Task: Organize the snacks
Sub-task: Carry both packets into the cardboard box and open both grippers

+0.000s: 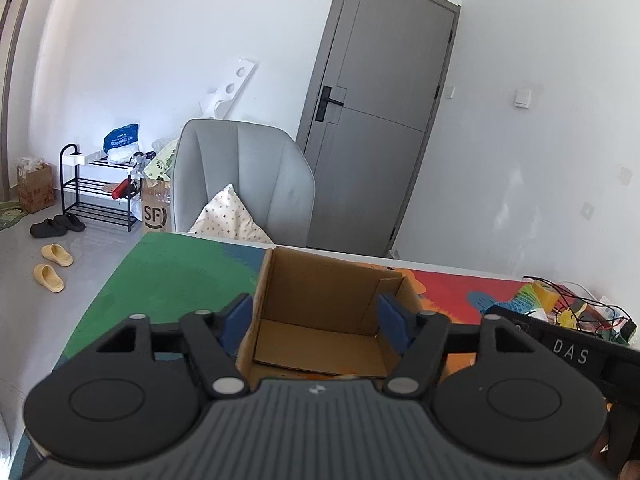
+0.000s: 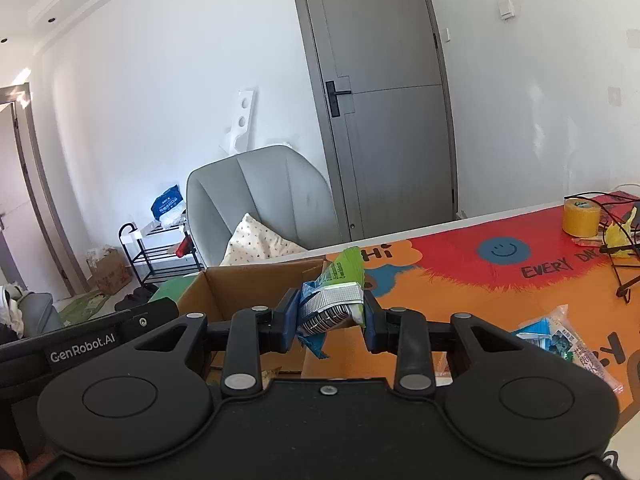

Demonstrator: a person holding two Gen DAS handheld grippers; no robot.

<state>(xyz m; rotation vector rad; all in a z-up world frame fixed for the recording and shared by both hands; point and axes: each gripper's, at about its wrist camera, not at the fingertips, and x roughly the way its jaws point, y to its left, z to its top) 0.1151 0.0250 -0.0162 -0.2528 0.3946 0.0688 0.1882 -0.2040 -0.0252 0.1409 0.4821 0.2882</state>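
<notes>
An open cardboard box (image 1: 320, 300) stands on the colourful table mat (image 1: 172, 280). My left gripper (image 1: 316, 320) hangs open just above its near side, one blue pad by each side wall, nothing pressed between them. In the right wrist view the right gripper (image 2: 332, 314) is shut on a green and silver snack packet (image 2: 340, 288), held above the box's right wall (image 2: 248, 284). The left gripper's black body (image 2: 80, 344) shows at the left edge there. Another snack packet, blue and clear (image 2: 568, 340), lies on the mat (image 2: 460, 292) to the right.
A pile of snack packets and black wires (image 1: 560, 304) lies at the table's right. A yellow tape roll (image 2: 582, 218) stands at the far right. Behind the table are a grey chair (image 1: 244, 176) with a cushion, a grey door (image 1: 380, 120) and a shoe rack (image 1: 96, 192).
</notes>
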